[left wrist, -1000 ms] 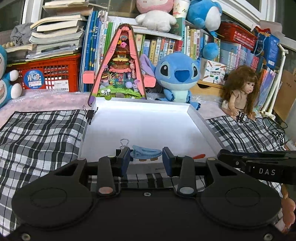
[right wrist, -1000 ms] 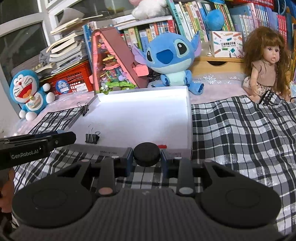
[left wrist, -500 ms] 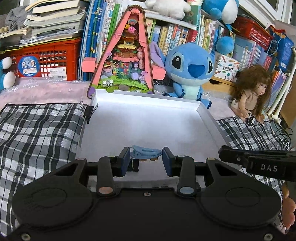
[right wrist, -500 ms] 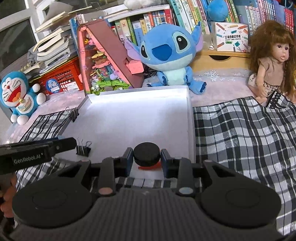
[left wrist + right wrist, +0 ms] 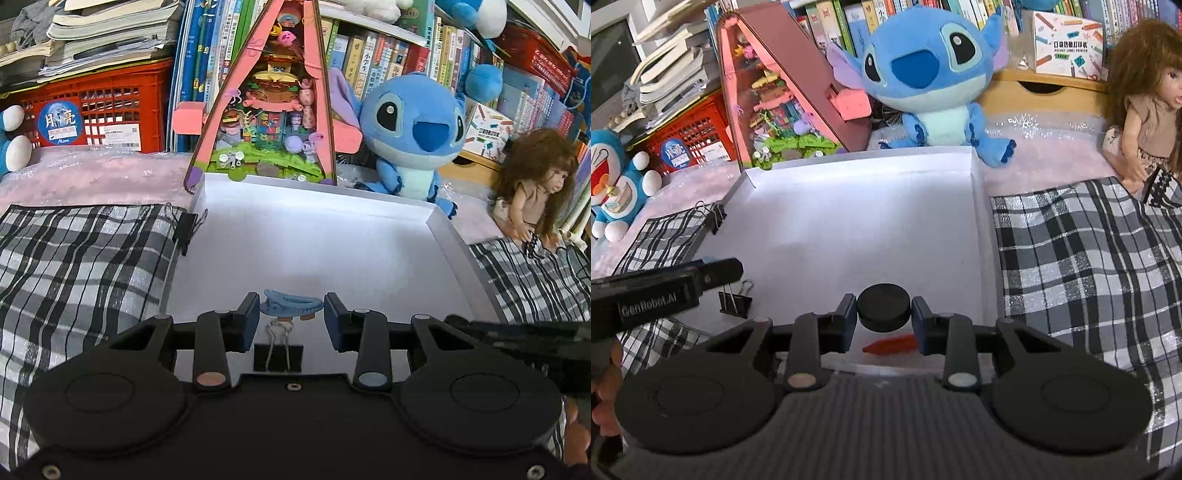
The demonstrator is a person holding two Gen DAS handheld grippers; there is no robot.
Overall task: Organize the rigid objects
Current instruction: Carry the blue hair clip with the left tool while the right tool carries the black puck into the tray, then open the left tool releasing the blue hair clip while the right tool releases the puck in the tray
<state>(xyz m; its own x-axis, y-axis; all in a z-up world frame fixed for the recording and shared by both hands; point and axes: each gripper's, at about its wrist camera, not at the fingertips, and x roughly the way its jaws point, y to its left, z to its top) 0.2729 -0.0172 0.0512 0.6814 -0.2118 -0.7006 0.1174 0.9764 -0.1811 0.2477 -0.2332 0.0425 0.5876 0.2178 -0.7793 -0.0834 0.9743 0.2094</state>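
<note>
So "GenRobot.AI" reads on the left gripper (image 5: 291, 314), clenched on a blue clip (image 5: 291, 306); right gripper (image 5: 884, 315) clamps a black puck (image 5: 884, 306), red piece (image 5: 890, 345) at 6 o'clock.

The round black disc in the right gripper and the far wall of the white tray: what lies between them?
Nothing: in the right wrist view the floor of the white tray is bare from the round black disc to its far wall.

The binder clip (image 5: 277, 352) is perhaps half-hidden behind the tool's body.
</note>
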